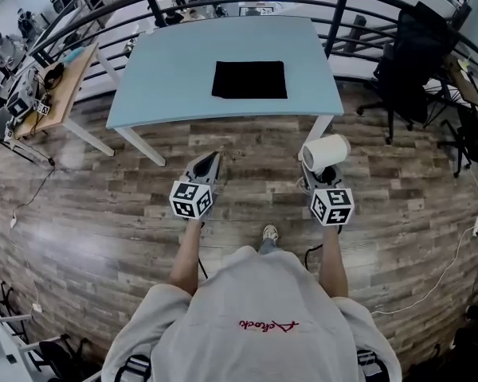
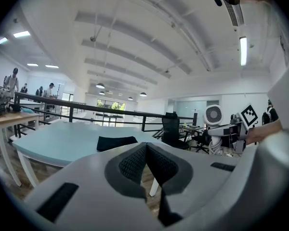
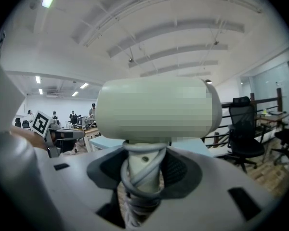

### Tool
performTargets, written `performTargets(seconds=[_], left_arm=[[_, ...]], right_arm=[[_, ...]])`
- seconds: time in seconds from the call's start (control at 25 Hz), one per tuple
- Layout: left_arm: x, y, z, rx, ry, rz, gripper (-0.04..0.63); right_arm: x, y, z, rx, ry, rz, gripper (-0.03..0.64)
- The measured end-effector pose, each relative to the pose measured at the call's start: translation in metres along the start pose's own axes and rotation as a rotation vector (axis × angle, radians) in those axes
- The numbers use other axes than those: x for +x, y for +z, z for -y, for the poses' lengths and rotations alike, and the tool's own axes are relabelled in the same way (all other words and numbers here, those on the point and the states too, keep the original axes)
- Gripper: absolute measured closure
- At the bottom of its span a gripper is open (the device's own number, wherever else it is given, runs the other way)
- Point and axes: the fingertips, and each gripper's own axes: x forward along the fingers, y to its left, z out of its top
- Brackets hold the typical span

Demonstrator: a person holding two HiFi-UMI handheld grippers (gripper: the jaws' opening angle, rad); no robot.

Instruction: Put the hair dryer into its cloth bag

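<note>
Head view: hair dryer [image 1: 325,151] outside cloth bag [image 1: 249,79]

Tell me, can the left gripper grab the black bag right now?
Probably not yet. The left gripper, shut and empty, is over the floor, short of the table where the cloth bag lies. Nothing blocks the way, though.

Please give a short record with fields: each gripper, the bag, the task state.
left gripper: shut, empty
right gripper: shut on the handle of the white hair dryer, cord wound round the handle
cloth bag: black, lying flat on the light blue table
task state: hair dryer not in the bag, held short of the table
</note>
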Motion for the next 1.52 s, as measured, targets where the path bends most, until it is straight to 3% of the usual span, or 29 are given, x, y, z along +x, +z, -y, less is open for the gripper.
performTargets(seconds=[0.76,1.52], left_arm=[[0.156,0.014,-0.010,-0.003,0.015,-0.022,0.589],[0.172,-0.003,-0.016,-0.023,0.034,-0.044,0.589]], right_arm=[[0.105,0.021,0.108,0.011,0.052,-0.013,0.416],[0.125,0.001,0.111,0.025,0.094,-0.046,0.416]])
